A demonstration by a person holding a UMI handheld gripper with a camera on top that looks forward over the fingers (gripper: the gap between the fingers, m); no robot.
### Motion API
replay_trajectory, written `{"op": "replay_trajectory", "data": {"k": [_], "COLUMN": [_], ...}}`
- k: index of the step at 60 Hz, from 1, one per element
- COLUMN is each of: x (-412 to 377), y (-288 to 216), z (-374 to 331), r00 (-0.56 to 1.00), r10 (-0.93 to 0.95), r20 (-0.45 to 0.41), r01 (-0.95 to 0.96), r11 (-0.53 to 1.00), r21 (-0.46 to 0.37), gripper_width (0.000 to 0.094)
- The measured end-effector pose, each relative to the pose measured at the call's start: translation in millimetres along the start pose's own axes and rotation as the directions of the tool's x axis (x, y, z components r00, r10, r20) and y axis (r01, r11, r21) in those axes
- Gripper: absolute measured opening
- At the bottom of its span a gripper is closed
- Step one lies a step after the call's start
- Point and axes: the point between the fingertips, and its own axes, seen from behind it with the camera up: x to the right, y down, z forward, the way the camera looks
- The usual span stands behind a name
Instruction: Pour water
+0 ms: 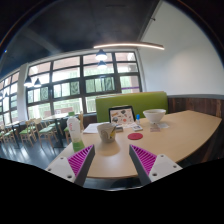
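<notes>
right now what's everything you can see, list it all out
table: one, light wood, ahead of the fingers and beyond them
cup: one, pale, on the table just ahead of the fingers, in line with the gap between them
bottle: one, clear with a greenish tint, on the table left of the cup
bowl: one, white, farther back on the table to the right
coaster: one, red, flat on the table between cup and bowl
sign: one, dark frame, standing behind the cup
bench: one, green, behind the table
windows: a row, along the back wall
gripper: one, pink pads, fingers open, holding nothing
</notes>
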Motion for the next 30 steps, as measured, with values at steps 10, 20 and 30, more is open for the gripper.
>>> {"op": "replay_trajectory", "data": {"k": [10,20,30], "x": [-4.4,-26.5,-85.5], "y": [3.3,-4.3,-16.5], "z": [-4.1,-4.8,6.3], "r00": [1.0,0.998,0.987], "r10": [-0.018,-0.046,-0.086], "r20": [0.013,0.048,0.138], "r01": [0.018,0.046,0.078], "r11": [1.0,0.999,0.995], "r21": [-0.012,0.01,0.065], "gripper_width": [0.0781,0.0783,0.0783]}}
